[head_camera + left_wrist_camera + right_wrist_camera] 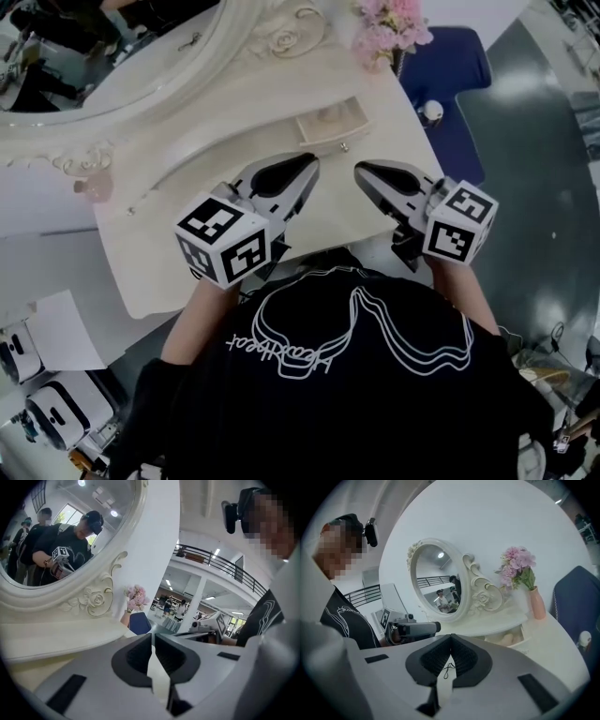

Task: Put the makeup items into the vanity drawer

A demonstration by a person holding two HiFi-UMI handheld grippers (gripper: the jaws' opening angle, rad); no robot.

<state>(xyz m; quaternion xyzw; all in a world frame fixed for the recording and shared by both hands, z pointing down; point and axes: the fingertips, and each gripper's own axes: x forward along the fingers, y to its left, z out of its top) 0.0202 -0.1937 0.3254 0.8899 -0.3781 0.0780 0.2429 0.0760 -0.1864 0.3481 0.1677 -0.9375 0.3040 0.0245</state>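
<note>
Left gripper (309, 167): your jaws were drawn together to a thin slit, with nothing between the ribbed black pads.
Right gripper (364, 172): your jaws met at the tips, and it too was empty.
Drawer (323, 141): it stood pulled open under the mirror (112, 56), straight ahead of both grippers and well apart from them. It lay about midway between your two hands, with neither plainly nearer. Its long side ran across your view, and the open top faced up.
Pale items (333, 117): these rounded shapes lay inside the drawer. Judging by that, much of your task looked done, though you could not tell what they were.
Pink bottle (97, 187): this small, glossy, rounded thing sat at the mirror's base, far out to the left. If it counted as makeup, your left hand was the nearer one.
Vanity top (187, 253): it was smooth and cream-white with a curved edge, and the mirror frame carried carved roses.
Flowers (389, 26): a soft pink bunch stood beyond the drawer, to its right.
</note>
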